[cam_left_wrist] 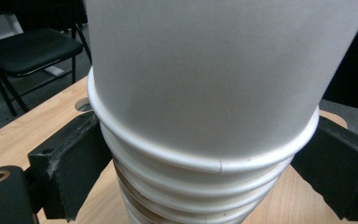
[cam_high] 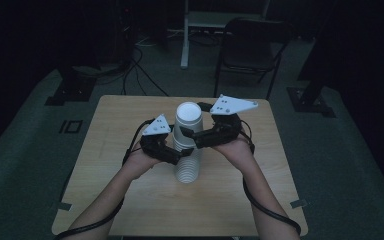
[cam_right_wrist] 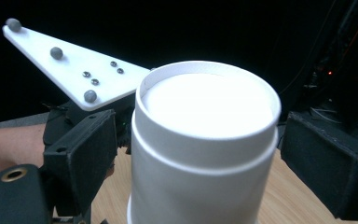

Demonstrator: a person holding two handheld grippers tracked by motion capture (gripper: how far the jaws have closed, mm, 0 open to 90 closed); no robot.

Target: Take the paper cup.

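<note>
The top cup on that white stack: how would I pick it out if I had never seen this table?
Find the wooden table; at its middle stands a tower of upside-down white paper cups. The top cup is the highest, between the right gripper jaws. Unlike its neighbours, showing just rolled rims, its whole side and flat base show.

Dim room throughout; close views brighter, with white surfaces softly glaring.

A stack of upturned paper cups (cam_high: 187, 150) stands at the middle of the table (cam_high: 130, 200), with the left gripper (cam_high: 176, 156) at its left, the right gripper (cam_high: 190, 136) at its right, and a folding chair (cam_high: 252, 47) beyond the far edge.
</note>
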